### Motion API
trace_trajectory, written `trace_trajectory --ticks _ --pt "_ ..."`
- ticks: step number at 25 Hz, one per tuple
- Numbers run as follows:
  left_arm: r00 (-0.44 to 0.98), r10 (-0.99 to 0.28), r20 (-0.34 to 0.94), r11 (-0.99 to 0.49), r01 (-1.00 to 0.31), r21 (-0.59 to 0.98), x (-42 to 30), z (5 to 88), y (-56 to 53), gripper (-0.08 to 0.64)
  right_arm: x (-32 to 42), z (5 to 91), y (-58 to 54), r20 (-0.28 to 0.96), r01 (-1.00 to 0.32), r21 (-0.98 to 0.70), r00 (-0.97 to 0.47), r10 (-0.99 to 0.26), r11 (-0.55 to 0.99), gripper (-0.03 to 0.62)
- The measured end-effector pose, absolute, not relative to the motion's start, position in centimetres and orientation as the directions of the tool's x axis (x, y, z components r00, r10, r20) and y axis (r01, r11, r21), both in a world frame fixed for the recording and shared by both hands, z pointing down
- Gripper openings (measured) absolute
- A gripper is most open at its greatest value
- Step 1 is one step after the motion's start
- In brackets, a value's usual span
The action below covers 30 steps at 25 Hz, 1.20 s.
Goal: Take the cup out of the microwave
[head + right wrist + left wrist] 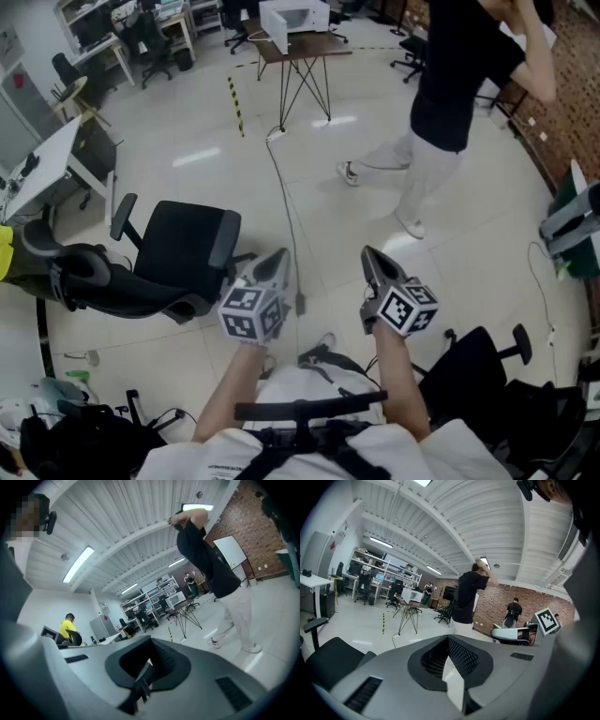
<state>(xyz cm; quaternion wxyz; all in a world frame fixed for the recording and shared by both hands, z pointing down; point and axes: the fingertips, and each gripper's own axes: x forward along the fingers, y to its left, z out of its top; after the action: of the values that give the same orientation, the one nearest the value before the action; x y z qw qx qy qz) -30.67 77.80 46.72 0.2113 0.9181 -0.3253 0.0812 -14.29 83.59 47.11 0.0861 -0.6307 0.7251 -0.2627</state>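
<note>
The white microwave (293, 19) stands far off on a small brown table (309, 45) with thin black legs; it also shows small in the left gripper view (412, 595) and the right gripper view (177, 598). No cup shows in any view. My left gripper (279, 255) and right gripper (368, 253) are held side by side over the floor, far from the microwave, both pointing toward it. On each one the jaws meet at the tip with nothing between them, as the left gripper (448, 641) and right gripper (150, 641) show in their own views.
A person in a black shirt and white trousers (441, 112) stands on the floor between me and the table, to the right. A black office chair (178, 253) sits close on my left, another (487, 375) on my right. A cable (286, 206) runs along the floor.
</note>
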Motion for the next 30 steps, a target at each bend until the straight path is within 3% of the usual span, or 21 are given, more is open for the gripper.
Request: trace_trajectory --ticks 30 --pt "0.73 -0.581 0.359 -0.652 -0.682 0.331 -23.5 51.1 70.9 -0.008 -6.9 52.5 76.4 0.228 -0.822 -0.564 -0.252 -0.941 0.083 -0.002"
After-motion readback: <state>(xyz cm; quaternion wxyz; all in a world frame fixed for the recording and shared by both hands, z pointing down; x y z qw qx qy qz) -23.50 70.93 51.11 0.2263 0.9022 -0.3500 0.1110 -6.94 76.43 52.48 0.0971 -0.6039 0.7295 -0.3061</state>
